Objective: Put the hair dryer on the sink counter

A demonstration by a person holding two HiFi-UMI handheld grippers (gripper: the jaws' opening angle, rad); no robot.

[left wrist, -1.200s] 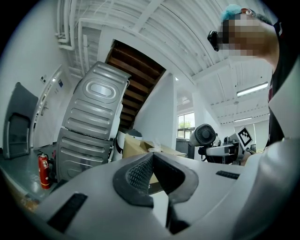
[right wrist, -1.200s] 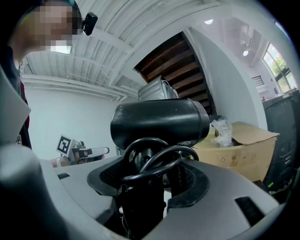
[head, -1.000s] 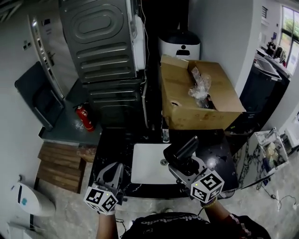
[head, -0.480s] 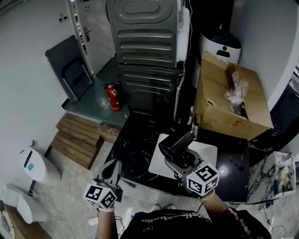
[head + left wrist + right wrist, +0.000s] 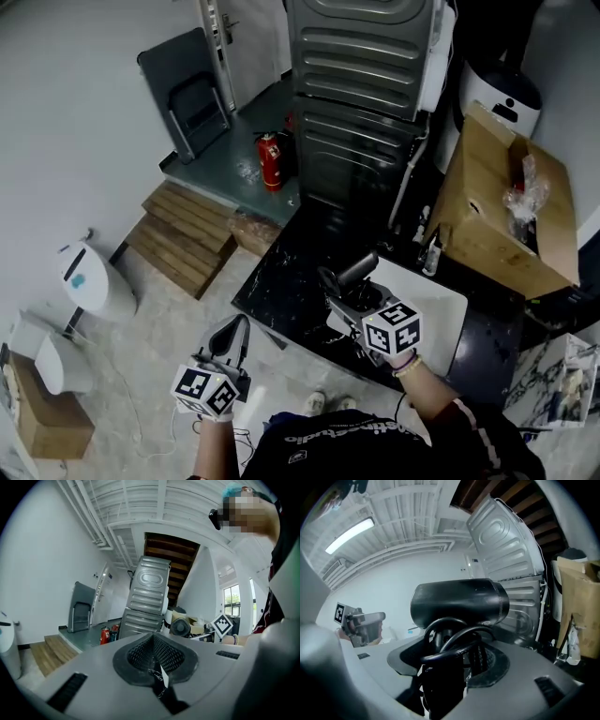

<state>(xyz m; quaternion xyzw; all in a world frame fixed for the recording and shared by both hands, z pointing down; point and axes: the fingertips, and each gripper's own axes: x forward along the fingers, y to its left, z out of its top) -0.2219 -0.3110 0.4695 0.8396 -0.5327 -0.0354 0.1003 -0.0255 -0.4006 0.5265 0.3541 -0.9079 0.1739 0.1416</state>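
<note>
My right tongs are pinched on the handle of the black hair dryer, with loops of its cord bunched between the jaws as well; the barrel stands above the grip, and the dryer hangs over the black marble sink counter, just left of the white basin; my left tongs are pressed together on nothing, out over the floor, nearer to me than the counter and to its left.

The worry, as I judge it, is the cord; pads biting partly on a round cable rather than squarely on the handle may let the top-heavy dryer twist or slide as I lower it; a loop could also catch on a jaw when I let go and drag the dryer along with it. The spot matters too; set too far right, it tips into the basin; set too near, it rolls off the counter's front edge onto the floor.
</note>
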